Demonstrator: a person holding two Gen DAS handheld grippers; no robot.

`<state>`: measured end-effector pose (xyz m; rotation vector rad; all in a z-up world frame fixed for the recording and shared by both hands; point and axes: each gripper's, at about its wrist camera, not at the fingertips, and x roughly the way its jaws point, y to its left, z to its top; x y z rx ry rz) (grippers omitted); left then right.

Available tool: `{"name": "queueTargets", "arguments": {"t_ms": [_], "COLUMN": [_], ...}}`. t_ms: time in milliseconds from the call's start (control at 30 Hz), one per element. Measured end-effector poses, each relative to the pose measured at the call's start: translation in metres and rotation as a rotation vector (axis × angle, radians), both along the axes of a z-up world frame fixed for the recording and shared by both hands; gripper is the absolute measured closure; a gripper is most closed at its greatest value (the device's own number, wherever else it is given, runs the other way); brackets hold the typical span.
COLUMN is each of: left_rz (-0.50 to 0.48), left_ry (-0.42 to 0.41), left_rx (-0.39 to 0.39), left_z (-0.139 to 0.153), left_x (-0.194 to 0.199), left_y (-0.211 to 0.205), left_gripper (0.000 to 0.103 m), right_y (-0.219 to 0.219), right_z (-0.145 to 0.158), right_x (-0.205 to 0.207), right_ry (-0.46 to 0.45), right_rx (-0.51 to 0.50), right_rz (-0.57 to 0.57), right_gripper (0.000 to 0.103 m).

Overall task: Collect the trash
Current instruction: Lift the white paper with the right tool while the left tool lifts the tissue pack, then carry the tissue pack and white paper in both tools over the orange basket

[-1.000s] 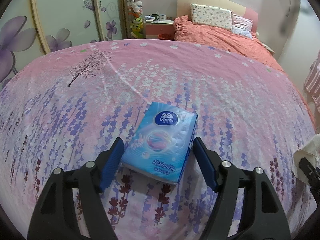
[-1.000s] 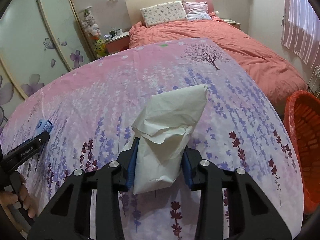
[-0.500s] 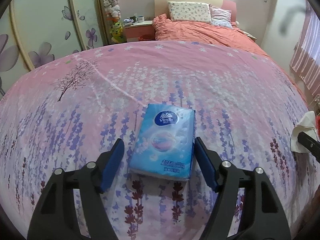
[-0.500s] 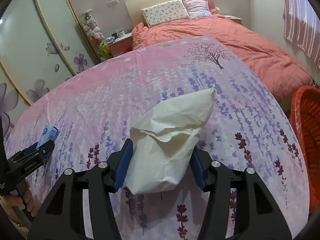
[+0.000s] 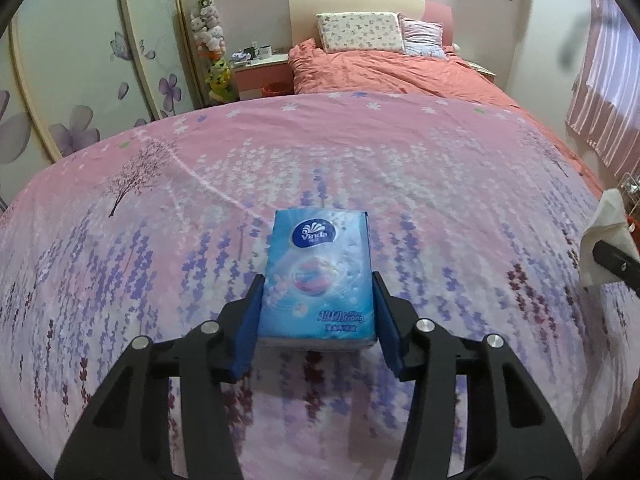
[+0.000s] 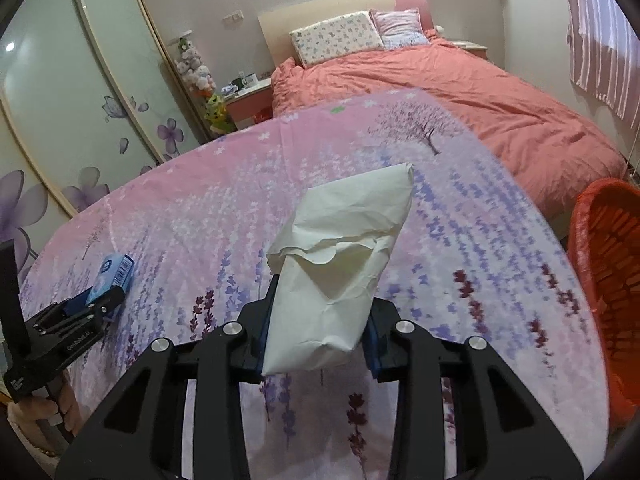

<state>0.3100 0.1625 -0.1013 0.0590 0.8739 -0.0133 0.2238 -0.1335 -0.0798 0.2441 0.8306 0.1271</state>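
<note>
A blue Vinda tissue pack (image 5: 318, 272) lies on the pink lavender-print cloth (image 5: 400, 168). My left gripper (image 5: 317, 280) straddles its near half; the jaws are closing and both blue pads touch the pack's sides. The right wrist view shows the same pack (image 6: 116, 270) and left gripper (image 6: 100, 300) at far left, with a hand below. A crumpled white paper (image 6: 340, 264) sticks up between the pads of my right gripper (image 6: 322, 308), whose jaws are closing and squeeze it. The paper (image 5: 608, 232) also shows at the left view's right edge.
An orange mesh basket (image 6: 608, 260) stands beside the cloth's right edge. Beyond the cloth lies a bed with a salmon quilt (image 6: 480, 92) and pillows. A nightstand (image 5: 260, 72) and flower-printed wardrobe doors (image 6: 80, 100) are at the back left.
The left jaws have narrowed from wide of the tissue pack onto its sides, and the pack now sits square in view. The right jaws widened briefly, then narrowed again on the paper.
</note>
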Motion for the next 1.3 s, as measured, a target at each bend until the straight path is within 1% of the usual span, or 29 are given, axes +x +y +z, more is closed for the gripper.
{"name": "queueTargets", "arguments": {"t_ms": [133, 300, 533, 700, 933, 1067, 1300], "left_rz": [0.002, -0.024, -0.087, -0.148, -0.235, -0.291, -0.4], "left_ry": [-0.015, -0.069, -0.14, -0.164, -0.176, -0.179, -0.166], "left_rx": [-0.01, 0.002, 0.0, -0.006, -0.024, -0.039, -0.103], "left_z": [0.011, 0.04, 0.09, 0.112, 0.129, 0.132, 0.133], "left_x": [-0.007, -0.024, -0.056, -0.075, -0.093, -0.101, -0.112], "left_y": [-0.009, -0.031, -0.079, -0.117, -0.175, -0.208, -0.269], "left_gripper": [0.053, 0.053, 0.053, 0.053, 0.053, 0.053, 0.053], "right_y": [-0.008, -0.024, -0.052, -0.073, -0.106, -0.128, -0.162], "right_z": [0.011, 0.032, 0.062, 0.076, 0.085, 0.084, 0.076], "right_x": [-0.013, -0.032, -0.061, -0.08, -0.099, -0.107, -0.111], "right_ry": [-0.016, -0.054, -0.112, -0.145, -0.165, -0.168, -0.153], "right_rx": [-0.014, -0.026, -0.035, -0.052, -0.057, -0.065, -0.095], "right_rz": [-0.001, -0.008, -0.04, -0.077, -0.145, -0.189, -0.268], "right_gripper": [0.067, 0.067, 0.067, 0.067, 0.067, 0.067, 0.067]}}
